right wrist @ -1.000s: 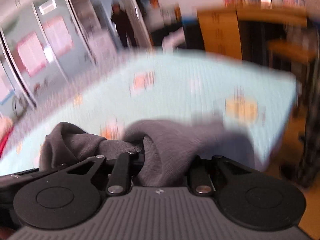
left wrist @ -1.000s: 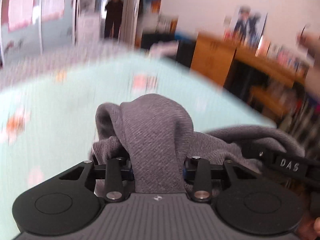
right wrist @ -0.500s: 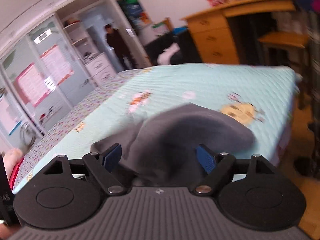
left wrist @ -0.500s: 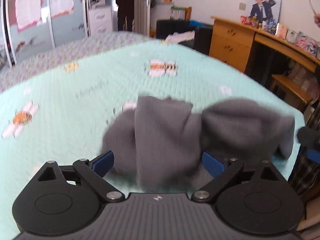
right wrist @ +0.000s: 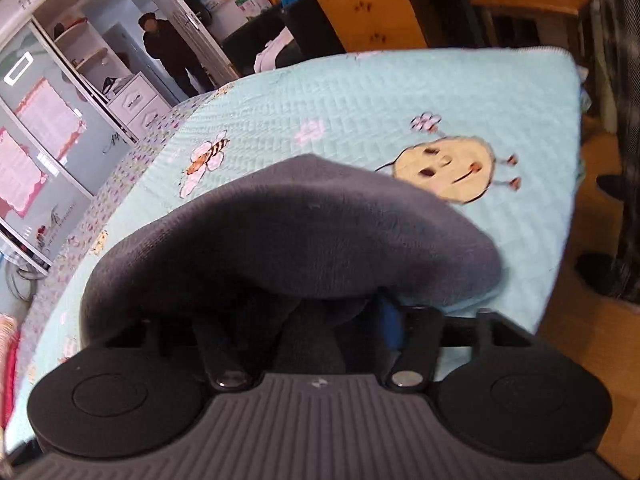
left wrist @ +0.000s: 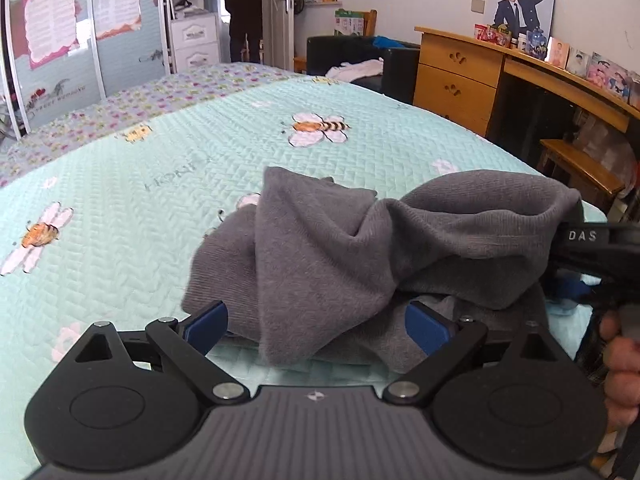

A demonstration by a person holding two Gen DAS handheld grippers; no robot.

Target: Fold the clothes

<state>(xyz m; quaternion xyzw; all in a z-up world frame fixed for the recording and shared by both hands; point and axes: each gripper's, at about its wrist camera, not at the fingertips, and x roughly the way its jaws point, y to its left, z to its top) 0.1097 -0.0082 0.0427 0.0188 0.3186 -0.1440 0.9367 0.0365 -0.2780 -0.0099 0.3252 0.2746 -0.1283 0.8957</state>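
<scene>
- A bed [left wrist: 160, 168] fills most of both views. Its quilted mint cover is printed with bees and small flowers, and a round smiling bee face shows in my right view.
- Past the bed, on the right, a wooden desk [left wrist: 472, 72] with drawers runs along the wall, and framed pictures stand on top of it.
- On the left, wardrobe doors [left wrist: 80, 32] carry pink-bordered posters.
- A person [left wrist: 244, 16] in dark clothes stands in the doorway at the far end of the room.
- A grey knit garment [left wrist: 320, 256] lies bunched on the cover near the bed's near edge, just in front of me. It is crumpled, not flat.
- My left gripper [left wrist: 316, 320] sits low just before the garment. Its fingers are spread wide, the blue pads [left wrist: 210, 318] well apart. A fold of cloth hangs between them, but neither pad presses on it.
- My right gripper [right wrist: 304, 320] is half buried. The garment drapes over its tips in a dark hood, so I see only part of one blue pad. Cloth sits between the fingers, but I cannot tell whether they clamp it.
- In my left view, the right gripper's black body comes in from the right edge, its tip under the cloth.
- My hand [left wrist: 620, 368] shows at that edge, wrapped round the handle.
</scene>
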